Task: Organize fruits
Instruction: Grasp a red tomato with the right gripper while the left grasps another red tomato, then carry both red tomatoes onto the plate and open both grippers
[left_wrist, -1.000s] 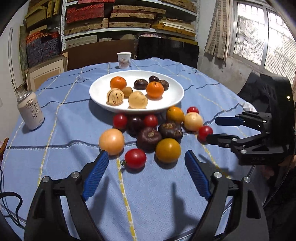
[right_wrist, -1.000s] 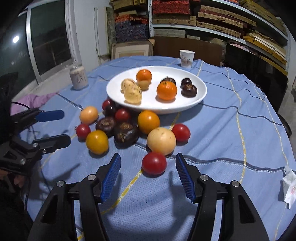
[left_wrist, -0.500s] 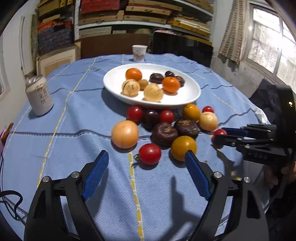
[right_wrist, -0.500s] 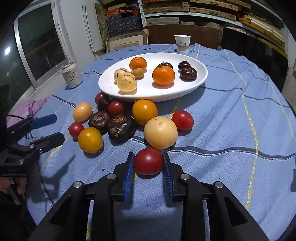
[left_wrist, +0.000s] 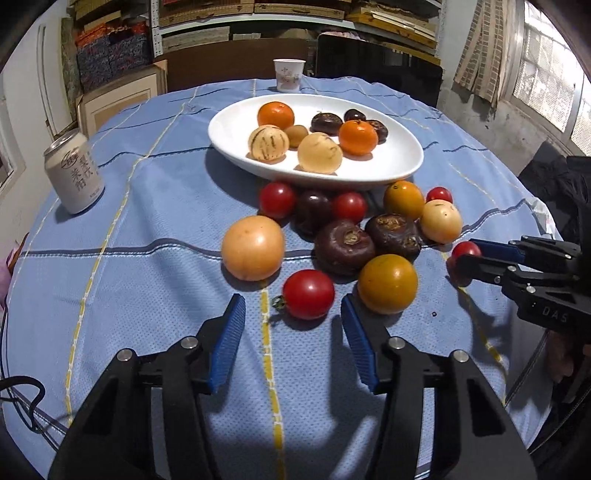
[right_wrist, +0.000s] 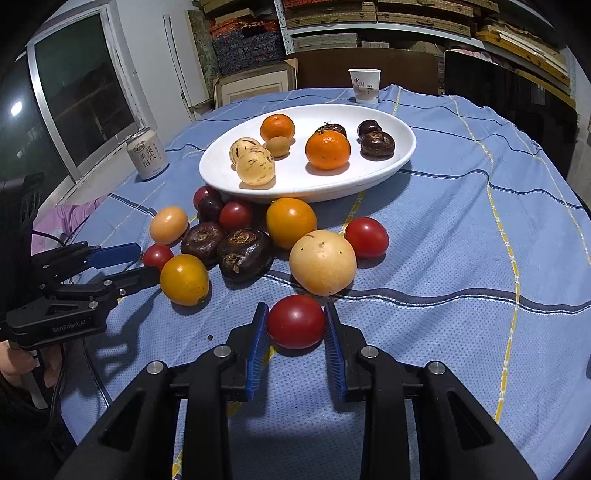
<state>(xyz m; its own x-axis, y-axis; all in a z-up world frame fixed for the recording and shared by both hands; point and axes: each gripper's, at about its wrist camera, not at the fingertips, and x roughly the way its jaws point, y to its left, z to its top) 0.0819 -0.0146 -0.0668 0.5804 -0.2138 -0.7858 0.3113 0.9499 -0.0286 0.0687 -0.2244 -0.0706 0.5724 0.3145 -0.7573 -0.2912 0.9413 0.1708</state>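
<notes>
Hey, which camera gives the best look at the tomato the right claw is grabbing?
The right wrist view: the red tomato sits centred and whole between the right claw's blue pads. The left wrist view shows it small at the right edge, partly hidden by the claw's fingers.

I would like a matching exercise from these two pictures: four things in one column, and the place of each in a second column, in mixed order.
Things:
1. drink can
2. paper cup
3. mandarin
4. red tomato

Places:
A. on the white plate
B. between the fingers of the right hand-held gripper
C. far edge of the table
D. left of the plate, on the cloth

Pairs: 1-D, 2-C, 3-A, 4-B
</notes>
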